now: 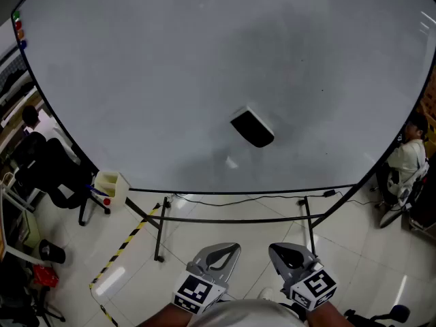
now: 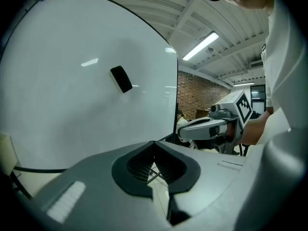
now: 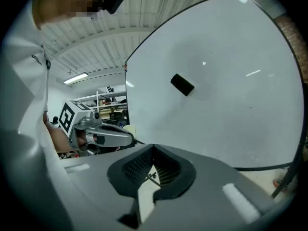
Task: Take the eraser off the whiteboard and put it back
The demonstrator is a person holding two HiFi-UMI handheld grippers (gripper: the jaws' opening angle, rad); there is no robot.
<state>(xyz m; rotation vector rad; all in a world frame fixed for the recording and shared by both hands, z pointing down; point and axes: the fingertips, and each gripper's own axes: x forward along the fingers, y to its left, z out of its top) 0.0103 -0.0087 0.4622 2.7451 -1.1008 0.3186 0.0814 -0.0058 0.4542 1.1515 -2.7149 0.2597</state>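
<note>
A black eraser sticks tilted on the big whiteboard, a little below its middle. The left gripper view shows the eraser up on the board, and the right gripper view shows the eraser the same way. Both grippers hang low at the picture's bottom, well short of the board and side by side. My left gripper has its jaws shut with nothing between them. My right gripper is also shut and empty. Each gripper view shows the other gripper beside it.
The whiteboard stands on a black frame with legs and a cable along its lower edge. A cream box hangs at its lower left corner. Yellow-black tape runs over the tiled floor. An office chair and seated people flank the board.
</note>
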